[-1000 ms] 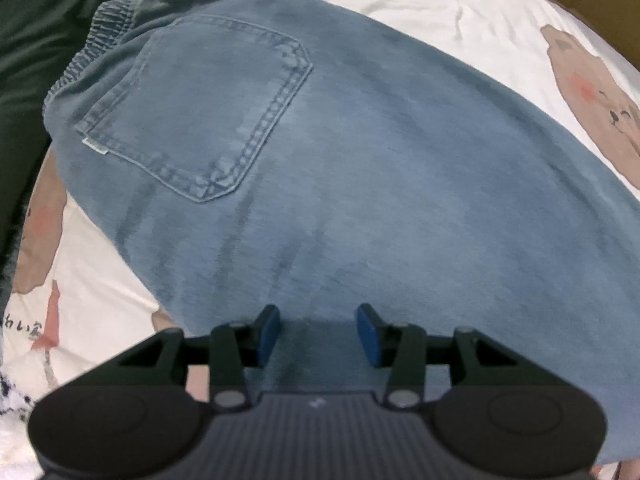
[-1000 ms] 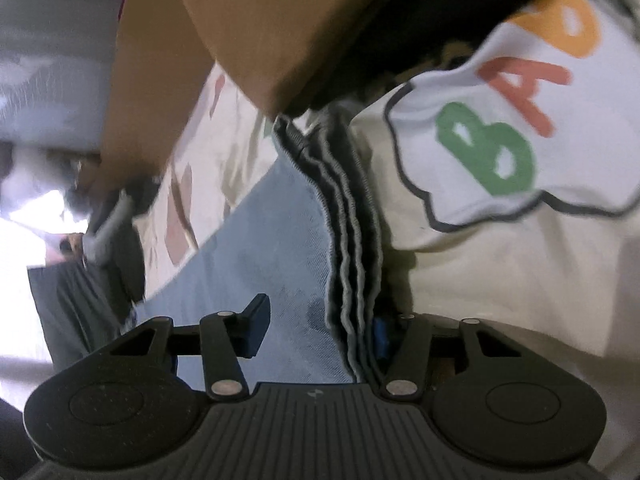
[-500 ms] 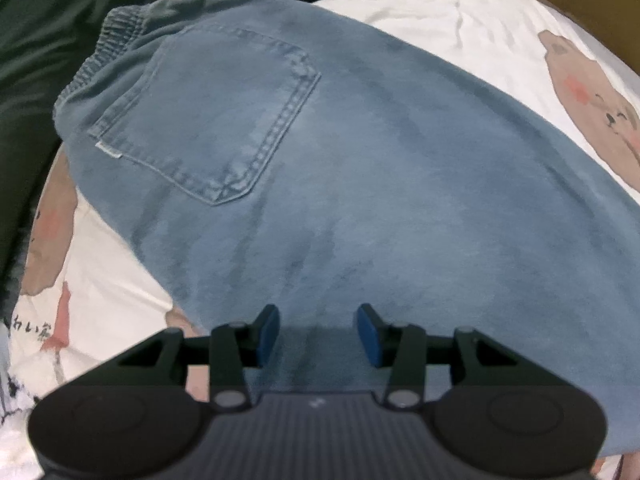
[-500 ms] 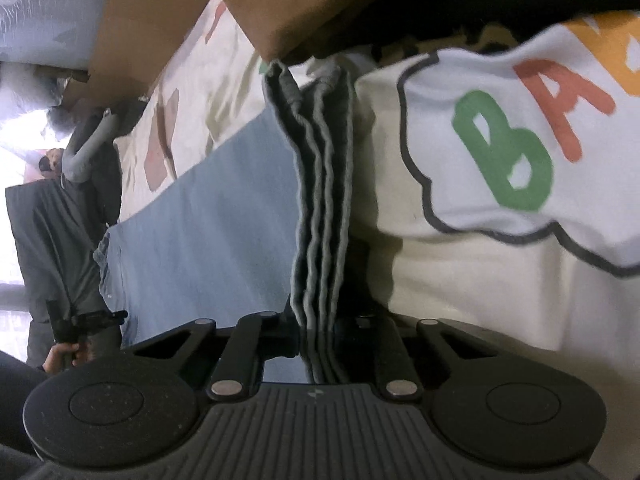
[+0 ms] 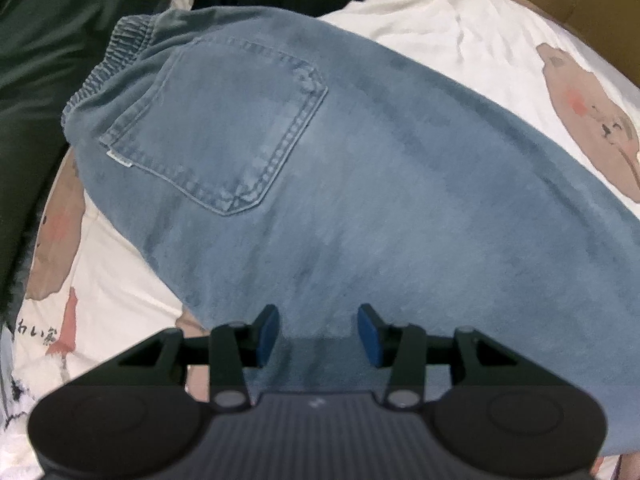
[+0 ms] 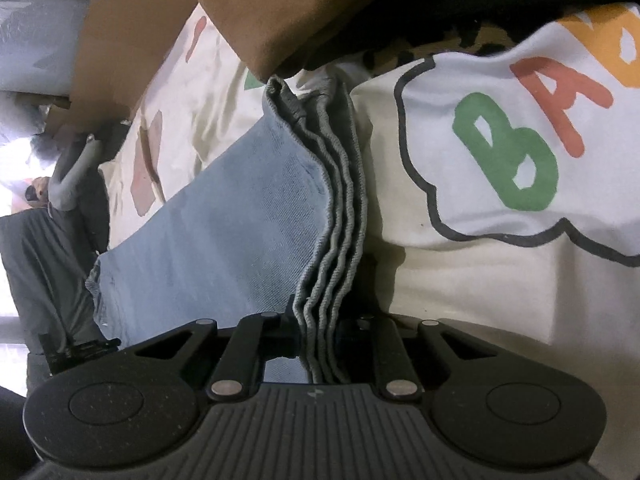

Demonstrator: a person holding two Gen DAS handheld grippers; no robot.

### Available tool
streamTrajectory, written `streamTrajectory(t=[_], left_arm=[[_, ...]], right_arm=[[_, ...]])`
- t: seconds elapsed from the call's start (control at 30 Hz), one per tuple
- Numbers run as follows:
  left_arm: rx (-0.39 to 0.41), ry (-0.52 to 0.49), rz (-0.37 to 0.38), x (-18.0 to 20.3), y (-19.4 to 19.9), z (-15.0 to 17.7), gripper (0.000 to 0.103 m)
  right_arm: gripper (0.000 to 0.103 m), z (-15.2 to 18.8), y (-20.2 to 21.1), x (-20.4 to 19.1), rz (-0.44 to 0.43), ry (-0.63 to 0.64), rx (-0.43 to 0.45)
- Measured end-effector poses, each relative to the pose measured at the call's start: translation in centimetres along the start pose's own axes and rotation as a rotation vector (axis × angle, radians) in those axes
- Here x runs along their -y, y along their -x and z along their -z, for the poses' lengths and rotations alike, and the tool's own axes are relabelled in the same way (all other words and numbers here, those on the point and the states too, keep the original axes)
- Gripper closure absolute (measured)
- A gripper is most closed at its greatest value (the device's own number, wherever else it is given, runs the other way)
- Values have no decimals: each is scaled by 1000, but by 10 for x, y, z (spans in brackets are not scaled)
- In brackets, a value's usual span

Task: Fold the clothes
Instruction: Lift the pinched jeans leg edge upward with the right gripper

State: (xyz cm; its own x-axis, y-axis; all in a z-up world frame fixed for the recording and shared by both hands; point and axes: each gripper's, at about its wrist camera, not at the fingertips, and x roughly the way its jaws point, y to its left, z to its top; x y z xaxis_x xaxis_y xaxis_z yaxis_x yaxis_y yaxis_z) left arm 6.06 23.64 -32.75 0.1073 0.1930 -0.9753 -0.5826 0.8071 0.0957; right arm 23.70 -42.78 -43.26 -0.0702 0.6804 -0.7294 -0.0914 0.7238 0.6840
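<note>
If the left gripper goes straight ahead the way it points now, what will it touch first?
Most likely the jeans: the left gripper points down at the plain denim just below the back pocket, jaws open with nothing between them. How far off the cloth is stays unclear.

One pair of blue denim jeans (image 5: 400,200), one stitched back pocket (image 5: 216,128) upper left, two brown printed bears (image 5: 588,120).

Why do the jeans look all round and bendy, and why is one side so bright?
Left wrist view: the fisheye lens bows the jeans and the bedsheet; a soft shadow lies below the left gripper. Right wrist view: the far left edge is washed out by glare and blurry; the hems look sharp.
</note>
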Motion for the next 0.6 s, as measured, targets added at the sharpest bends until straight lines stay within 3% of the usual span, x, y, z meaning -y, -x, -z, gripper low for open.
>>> streamTrajectory(t=[0.17, 0.6], left_arm=[[14, 0, 12, -3, 2, 7, 56], [59, -40, 45, -30, 5, 15, 56]], right_arm=[[94, -1, 11, -20, 11, 32, -24], [94, -8, 62, -126, 8, 154, 5]])
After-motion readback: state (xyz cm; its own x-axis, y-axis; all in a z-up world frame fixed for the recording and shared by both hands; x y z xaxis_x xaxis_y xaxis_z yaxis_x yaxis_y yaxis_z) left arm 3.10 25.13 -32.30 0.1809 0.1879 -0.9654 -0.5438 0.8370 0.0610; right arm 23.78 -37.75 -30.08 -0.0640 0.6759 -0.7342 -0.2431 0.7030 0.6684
